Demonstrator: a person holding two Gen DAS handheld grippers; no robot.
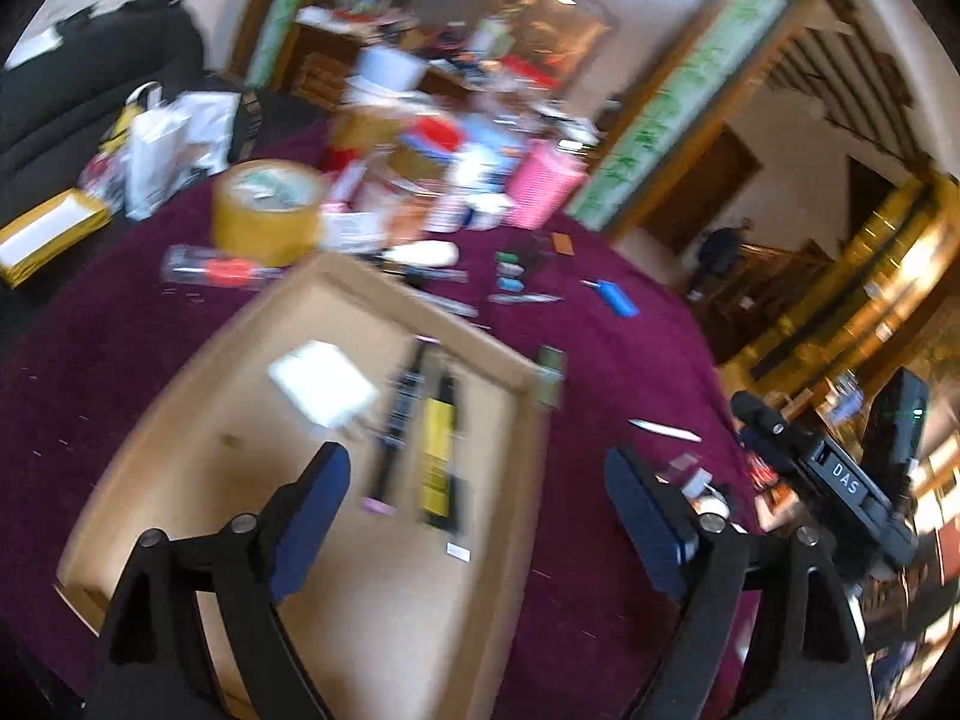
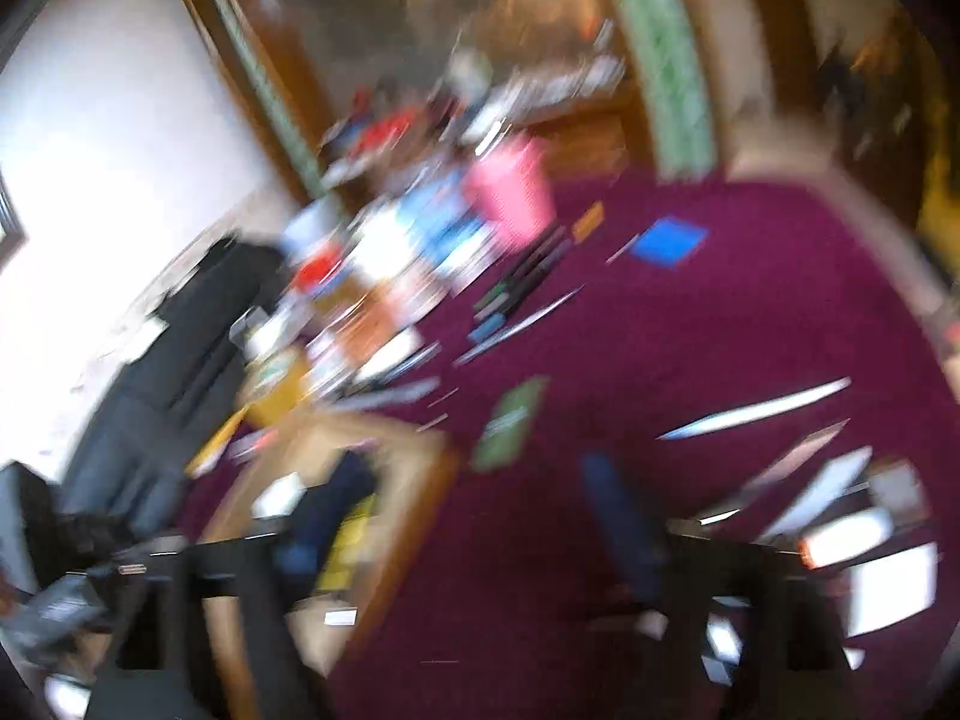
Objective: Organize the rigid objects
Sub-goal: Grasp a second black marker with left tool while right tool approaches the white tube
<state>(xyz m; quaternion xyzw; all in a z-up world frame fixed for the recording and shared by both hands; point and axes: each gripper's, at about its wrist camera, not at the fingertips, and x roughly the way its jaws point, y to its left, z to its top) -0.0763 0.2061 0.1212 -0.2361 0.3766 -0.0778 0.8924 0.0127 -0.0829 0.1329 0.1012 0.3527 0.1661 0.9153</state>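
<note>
Left claw (image 1: 477, 516): spread wide, nothing gripped, above cardboard tray (image 1: 522, 387).
Right claw (image 2: 480, 516): wide, empty, view smeared.
Risk: blurred aim, clipping tray rim, scattering pens (image 1: 522, 299).

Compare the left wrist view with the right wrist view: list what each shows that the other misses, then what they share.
Only the left wrist view shows the roll of tape, the other gripper's body marked DAS, and clearly a black pen beside a yellow marker in the box.

Only the right wrist view shows a flat blue square on the cloth. It is heavily blurred.

Both show the cardboard box, the purple tablecloth, a pink item, a white block in the box, and open, empty jaws.
</note>
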